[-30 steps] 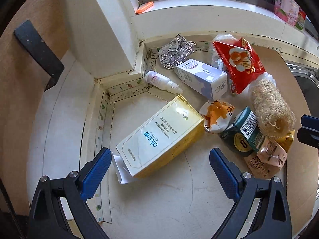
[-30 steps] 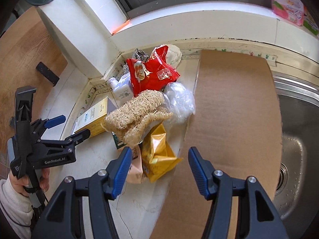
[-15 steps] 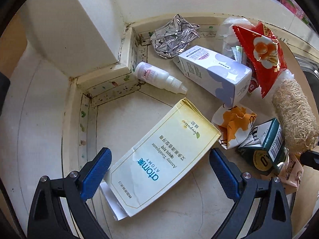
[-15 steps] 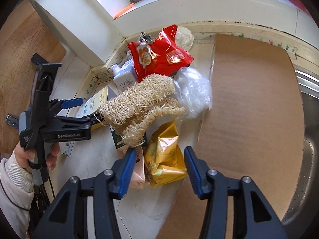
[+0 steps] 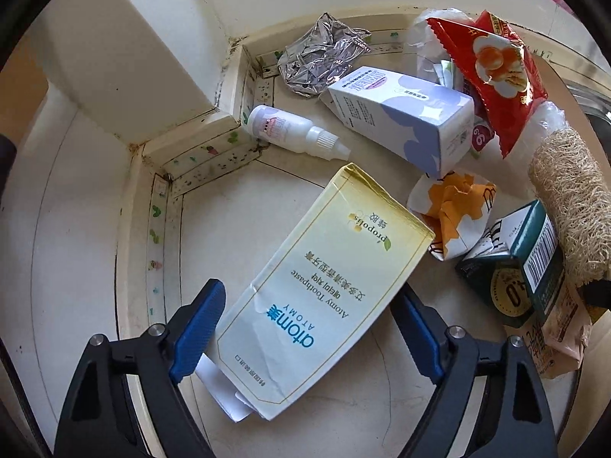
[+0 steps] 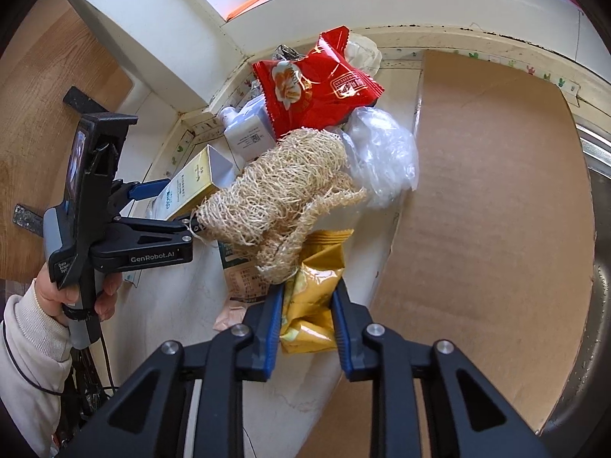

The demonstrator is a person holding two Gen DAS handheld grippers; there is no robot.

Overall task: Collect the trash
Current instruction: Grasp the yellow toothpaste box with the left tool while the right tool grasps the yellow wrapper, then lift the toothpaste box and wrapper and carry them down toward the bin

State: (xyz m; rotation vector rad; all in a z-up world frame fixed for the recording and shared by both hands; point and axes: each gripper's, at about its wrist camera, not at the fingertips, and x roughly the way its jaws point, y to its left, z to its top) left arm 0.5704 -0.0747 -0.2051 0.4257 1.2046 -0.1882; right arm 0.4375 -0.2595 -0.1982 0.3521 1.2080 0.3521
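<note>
A pale yellow toothpaste box [image 5: 324, 278] lies flat on the white counter [image 5: 267, 198]. My left gripper [image 5: 309, 328] stands over its near end with the box between its jaws. The jaws are closing, and both blue pads [image 5: 198, 324] are still clear of the box sides. In the right wrist view my right gripper [image 6: 307, 316] is shut on a crumpled yellow snack bag [image 6: 313, 297]. A straw-coloured loofah [image 6: 278, 198] lies just beyond it. The left gripper [image 6: 172, 206], held in a person's hand [image 6: 76, 294], shows at the left.
The pile holds a red snack bag [image 5: 496, 80], crumpled foil [image 5: 324, 57], a white dropper bottle [image 5: 290, 133], a white and purple box [image 5: 401, 118], an orange wrapper [image 5: 450, 213], a green carton [image 5: 511, 271] and clear plastic [image 6: 382, 156]. Brown cardboard [image 6: 496, 210] lies right, beside a steel sink [image 6: 599, 229].
My left gripper came down over the toothpaste box and its jaws narrowed. My right gripper sank to the yellow snack bag and closed on it.
</note>
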